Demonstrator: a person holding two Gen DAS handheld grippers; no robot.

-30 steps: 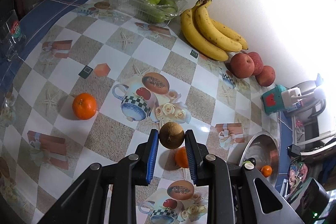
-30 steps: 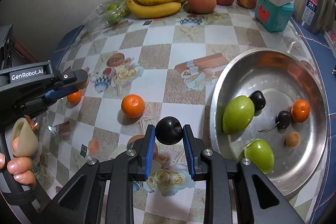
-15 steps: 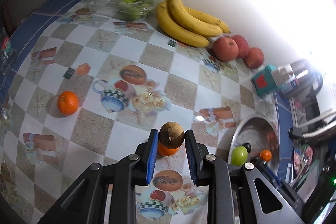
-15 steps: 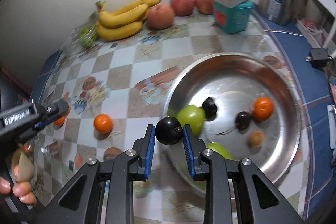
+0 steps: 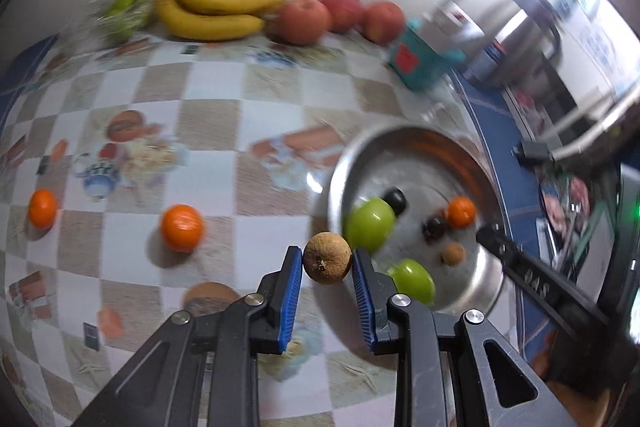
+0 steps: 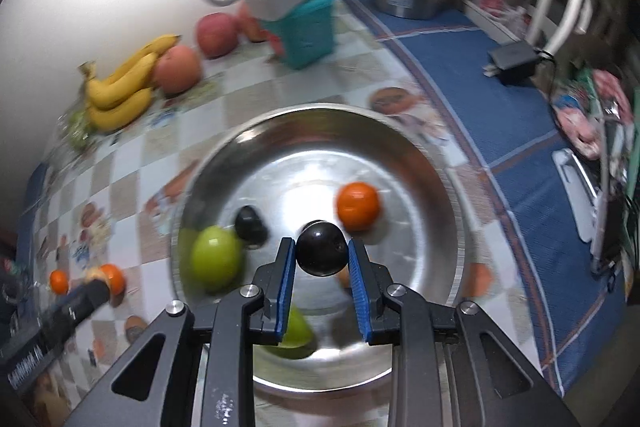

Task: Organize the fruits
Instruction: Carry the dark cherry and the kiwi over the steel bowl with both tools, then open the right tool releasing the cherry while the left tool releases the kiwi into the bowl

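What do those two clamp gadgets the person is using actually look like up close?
Both look alike. Each hand-held gripper, left and right, has a matt black frame of angular struts with cut-out openings and silver pivot bolts. The two straight fingers carry ribbed blue pads. The left one shows white lettering, blurred, in the right wrist view.

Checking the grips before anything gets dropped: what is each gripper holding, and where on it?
Left gripper pinches a brown round fruit across its sides; right gripper likewise pinches a dark plum.
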